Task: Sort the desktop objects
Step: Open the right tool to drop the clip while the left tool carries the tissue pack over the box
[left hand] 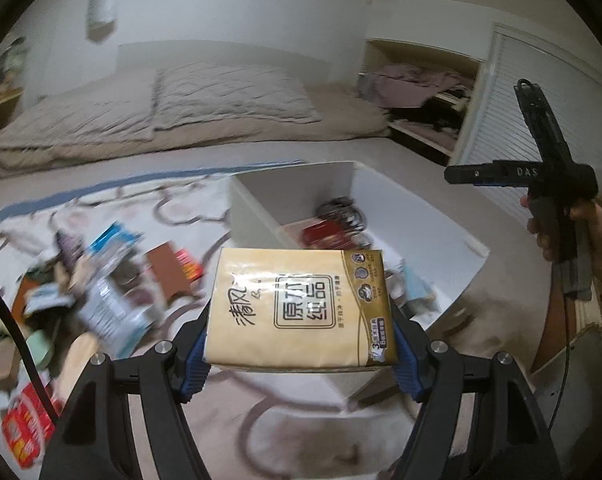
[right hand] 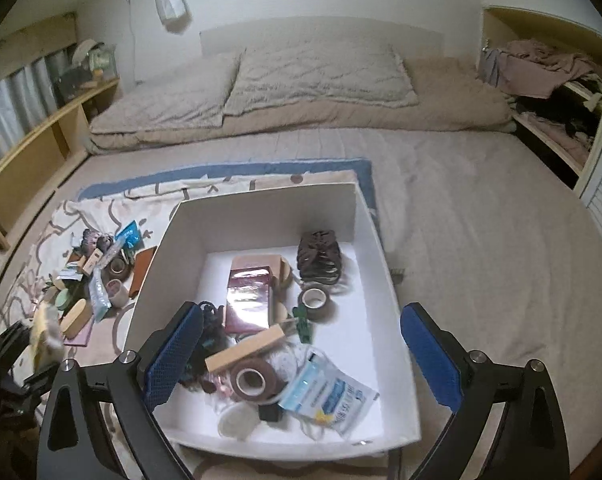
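My left gripper [left hand: 301, 354] is shut on a yellow tissue pack [left hand: 301, 304] and holds it in the air in front of the white box [left hand: 417, 216]. The pack also shows, blurred, at the left edge of the right wrist view [right hand: 45, 336]. My right gripper [right hand: 301, 354] is open and empty above the near part of the white box [right hand: 261, 216]. The box holds a dark red packet [right hand: 247, 300], tape rolls [right hand: 315, 300], a wooden block [right hand: 245, 350], a blue and white mask packet [right hand: 329, 390] and other small items.
A pile of loose objects [right hand: 97, 280] lies on the patterned mat [right hand: 101, 208] left of the box; it also shows in the left wrist view [left hand: 101, 292]. Pillows and bedding [right hand: 301, 84] lie behind. Shelves [right hand: 33, 148] stand at the left, a closet [right hand: 561, 92] at the right.
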`<act>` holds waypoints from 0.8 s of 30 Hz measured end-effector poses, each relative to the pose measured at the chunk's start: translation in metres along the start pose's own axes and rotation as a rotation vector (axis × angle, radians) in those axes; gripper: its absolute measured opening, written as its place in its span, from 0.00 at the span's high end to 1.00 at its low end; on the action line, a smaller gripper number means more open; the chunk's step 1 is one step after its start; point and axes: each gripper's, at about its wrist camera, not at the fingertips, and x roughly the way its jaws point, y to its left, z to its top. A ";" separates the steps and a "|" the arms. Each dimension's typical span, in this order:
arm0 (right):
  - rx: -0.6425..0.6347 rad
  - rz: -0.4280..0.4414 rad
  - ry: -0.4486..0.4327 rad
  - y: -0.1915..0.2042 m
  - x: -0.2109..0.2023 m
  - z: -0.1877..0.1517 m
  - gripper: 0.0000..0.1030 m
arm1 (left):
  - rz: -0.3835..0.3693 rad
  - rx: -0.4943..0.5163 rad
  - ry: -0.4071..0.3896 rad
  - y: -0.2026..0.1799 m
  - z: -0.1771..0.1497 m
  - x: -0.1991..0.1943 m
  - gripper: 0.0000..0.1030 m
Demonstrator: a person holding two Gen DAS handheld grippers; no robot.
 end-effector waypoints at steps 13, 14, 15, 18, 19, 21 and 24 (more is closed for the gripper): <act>0.109 0.028 -0.078 -0.059 -0.001 -0.026 0.00 | -0.110 0.101 0.178 -0.077 0.068 0.105 0.28; 0.127 0.031 -0.088 -0.063 -0.002 -0.027 0.00 | -0.123 0.109 0.206 -0.083 0.073 0.114 0.28; 0.152 0.031 -0.098 -0.068 -0.002 -0.028 0.00 | -0.134 0.119 0.235 -0.090 0.078 0.125 0.28; 0.230 0.039 -0.110 -0.080 -0.004 -0.030 0.00 | -0.143 0.159 0.290 -0.110 0.088 0.150 0.28; 0.250 0.038 -0.114 -0.083 -0.006 -0.030 0.00 | -0.145 0.172 0.310 -0.115 0.090 0.157 0.28; 0.281 0.020 -0.123 -0.087 -0.012 -0.030 0.00 | -0.160 0.195 0.360 -0.124 0.090 0.170 0.28; 0.328 -0.028 -0.134 -0.091 -0.022 -0.025 0.00 | -0.136 0.248 0.421 -0.138 0.089 0.191 0.28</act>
